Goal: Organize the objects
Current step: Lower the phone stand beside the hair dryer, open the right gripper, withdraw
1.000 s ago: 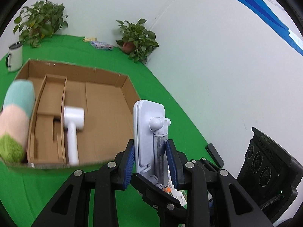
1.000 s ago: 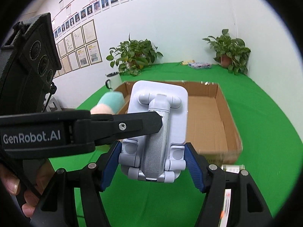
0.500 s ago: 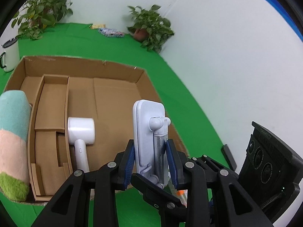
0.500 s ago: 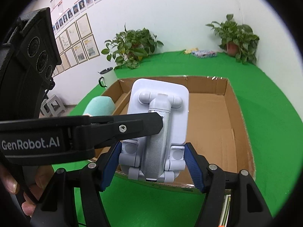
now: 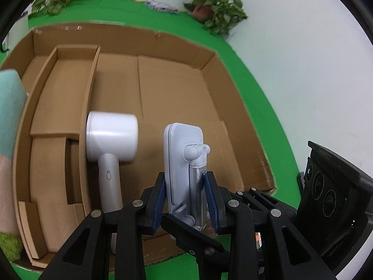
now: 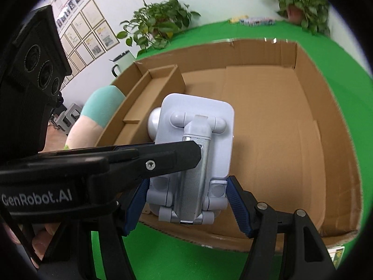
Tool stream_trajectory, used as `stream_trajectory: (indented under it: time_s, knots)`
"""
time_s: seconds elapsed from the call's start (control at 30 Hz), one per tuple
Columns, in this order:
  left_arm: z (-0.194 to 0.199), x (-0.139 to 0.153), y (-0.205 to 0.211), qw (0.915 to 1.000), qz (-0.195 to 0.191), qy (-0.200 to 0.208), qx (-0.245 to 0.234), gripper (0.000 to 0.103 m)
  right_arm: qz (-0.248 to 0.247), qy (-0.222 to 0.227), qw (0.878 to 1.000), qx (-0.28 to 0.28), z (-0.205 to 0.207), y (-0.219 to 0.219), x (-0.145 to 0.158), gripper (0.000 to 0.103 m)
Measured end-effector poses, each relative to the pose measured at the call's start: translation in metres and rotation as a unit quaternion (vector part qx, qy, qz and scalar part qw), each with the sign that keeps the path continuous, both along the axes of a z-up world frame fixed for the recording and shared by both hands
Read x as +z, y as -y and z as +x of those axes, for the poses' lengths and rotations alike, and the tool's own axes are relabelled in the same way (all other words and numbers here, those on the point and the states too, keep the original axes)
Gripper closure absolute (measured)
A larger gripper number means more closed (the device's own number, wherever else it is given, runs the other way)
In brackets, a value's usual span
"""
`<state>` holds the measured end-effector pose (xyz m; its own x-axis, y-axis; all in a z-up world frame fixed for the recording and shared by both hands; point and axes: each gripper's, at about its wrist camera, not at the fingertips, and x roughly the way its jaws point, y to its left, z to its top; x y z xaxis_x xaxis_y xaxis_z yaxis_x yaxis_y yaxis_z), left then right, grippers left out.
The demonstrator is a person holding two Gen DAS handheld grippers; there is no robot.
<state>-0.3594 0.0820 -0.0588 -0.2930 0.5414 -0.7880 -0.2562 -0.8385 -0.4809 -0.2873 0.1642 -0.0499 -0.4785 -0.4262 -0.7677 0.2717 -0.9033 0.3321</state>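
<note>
Both grippers hold one pale lilac phone stand with a metal stem. My left gripper [image 5: 185,200] is shut on the phone stand [image 5: 183,161], pinching its plate and stem edge-on. My right gripper [image 6: 187,206] is shut on the phone stand's [image 6: 194,147] base from both sides. The stand hangs over the near part of an open cardboard box [image 5: 167,81], which also shows in the right wrist view [image 6: 268,121]. A white hair dryer [image 5: 109,137] lies inside the box, left of the stand.
A cardboard divider [image 5: 63,98] splits the box's left side. A pastel plush roll [image 5: 9,126] leans at the box's left wall. Potted plants [image 5: 214,11] and a mug [image 6: 122,61] stand on the green table beyond. Small packets [image 6: 336,255] lie by the box's near right corner.
Both grippers have carried the phone stand forward and down, from in front of the box to over its near part. The box and hair dryer now look much closer.
</note>
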Motion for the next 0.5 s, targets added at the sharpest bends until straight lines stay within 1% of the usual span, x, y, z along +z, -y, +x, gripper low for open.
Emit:
stream_trajectory:
  time_s: [0.1, 0.23, 0.3, 0.37, 0.43, 0.5]
  knots:
    - [-0.003, -0.012, 0.003, 0.9998, 0.005, 0.019, 0.005, 0.073, -0.002, 0.024, 1.000, 0.000, -0.003, -0.001, -0.009, 0.037]
    - [-0.008, -0.022, 0.009, 0.9990, 0.015, 0.040, 0.016, 0.072, 0.014, 0.045, 0.999, 0.004, -0.008, 0.001, -0.014, 0.037]
    - [-0.008, -0.023, 0.009, 0.9989, 0.016, 0.042, 0.015, 0.074, 0.020, 0.057, 0.998, 0.005, -0.011, 0.002, -0.017, 0.037]
    - [-0.005, -0.016, 0.013, 0.9995, 0.010, 0.028, 0.014, 0.074, 0.025, 0.064, 0.998, 0.002, -0.012, 0.003, -0.019, 0.037]
    - [0.000, -0.004, 0.019, 0.9998, 0.015, 0.005, 0.012, 0.074, 0.031, 0.073, 0.997, -0.003, -0.013, 0.002, -0.020, 0.037]
    - [0.009, 0.010, 0.028, 0.9996, 0.004, -0.023, 0.014, 0.074, 0.038, 0.076, 0.996, -0.011, -0.013, 0.001, -0.021, 0.038]
